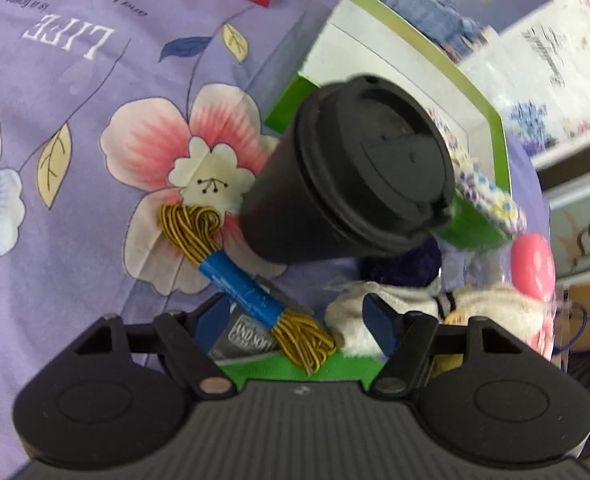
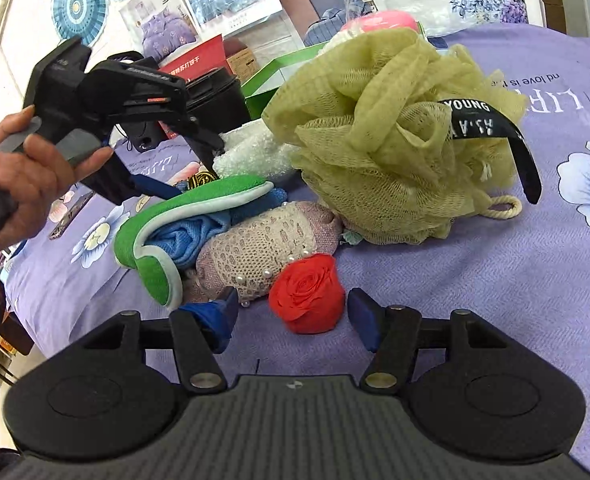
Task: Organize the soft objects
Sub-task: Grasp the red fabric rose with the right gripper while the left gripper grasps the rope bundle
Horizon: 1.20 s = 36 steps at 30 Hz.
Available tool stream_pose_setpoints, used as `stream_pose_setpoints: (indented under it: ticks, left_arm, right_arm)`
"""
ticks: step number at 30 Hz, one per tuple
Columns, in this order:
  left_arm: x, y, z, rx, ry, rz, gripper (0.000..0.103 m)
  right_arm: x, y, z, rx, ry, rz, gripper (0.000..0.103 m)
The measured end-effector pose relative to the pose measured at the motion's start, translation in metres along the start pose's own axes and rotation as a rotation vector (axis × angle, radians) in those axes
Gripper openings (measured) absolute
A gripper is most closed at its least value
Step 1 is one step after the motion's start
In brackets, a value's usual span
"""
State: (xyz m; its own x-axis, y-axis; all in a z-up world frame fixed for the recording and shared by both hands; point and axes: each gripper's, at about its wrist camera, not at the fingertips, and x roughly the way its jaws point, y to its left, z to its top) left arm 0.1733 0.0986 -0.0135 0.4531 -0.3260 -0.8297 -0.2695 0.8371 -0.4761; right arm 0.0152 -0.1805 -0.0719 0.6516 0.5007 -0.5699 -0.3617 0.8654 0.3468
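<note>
The right hand-held gripper hangs open just above the purple flowered bedsheet, its two blue pads spread wide with the red fabric rose sitting between and slightly ahead of them. Neither pad touches the rose. The rose is roughly round, so no long axis matters; it lies straight forward of this gripper, and the right side is clearly the nearer one to it. A short advance and a squeeze would likely be enough, though the pink knitted piece with pearls lies just beside the left pad and could get caught.

Behind the rose, the knitted piece rests against a green-and-white padded item wrapped around a blue cloth. Farther back sits the olive mesh bath pouf with a black ribbon draped across it, and beyond it a green-edged box.

The left hand-held gripper is also open, holding nothing, its pads well apart above a skein of gold cord with a blue band, whose long axis runs diagonally away to the left. A white plush toy lies near the right pad. Just past the skein stands a black lidded cup, with the box behind it.
</note>
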Motion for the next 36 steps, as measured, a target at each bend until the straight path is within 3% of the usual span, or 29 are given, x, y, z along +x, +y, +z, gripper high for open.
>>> stream_pose_setpoints:
  ticks: [4, 9, 12, 17, 22, 26, 32, 36]
  left_arm:
    - [0.003, 0.006, -0.002, 0.037, 0.005, 0.048, 0.07]
    - [0.01, 0.025, 0.004, -0.042, 0.018, 0.065, 0.07]
    - [0.007, 0.03, 0.005, -0.036, 0.016, 0.117, 0.071]
    - [-0.022, 0.053, 0.007, -0.013, -0.083, 0.307, 0.07]
    - [-0.04, 0.095, 0.014, -0.081, -0.058, 0.232, 0.07]
    - [-0.034, 0.094, 0.016, -0.148, -0.033, 0.138, 0.07]
    - [-0.012, 0.068, 0.02, -0.118, -0.059, 0.231, 0.07]
    - [-0.012, 0.067, 0.02, -0.105, -0.051, 0.239, 0.075]
  right_arm:
    - [-0.001, 0.01, -0.005, -0.094, 0.007, -0.03, 0.046]
    - [0.003, 0.026, -0.013, -0.211, 0.008, -0.097, 0.048]
    - [0.004, 0.03, -0.012, -0.238, 0.02, -0.123, 0.048]
    - [0.003, 0.021, -0.003, -0.144, 0.026, -0.085, 0.048]
    - [0.003, 0.02, 0.006, -0.057, 0.019, -0.057, 0.049]
    - [0.009, 0.021, 0.007, -0.047, 0.014, -0.047, 0.049]
    - [0.013, 0.029, -0.005, -0.116, -0.013, -0.069, 0.05]
    - [0.018, 0.039, -0.004, -0.226, 0.033, -0.114, 0.051]
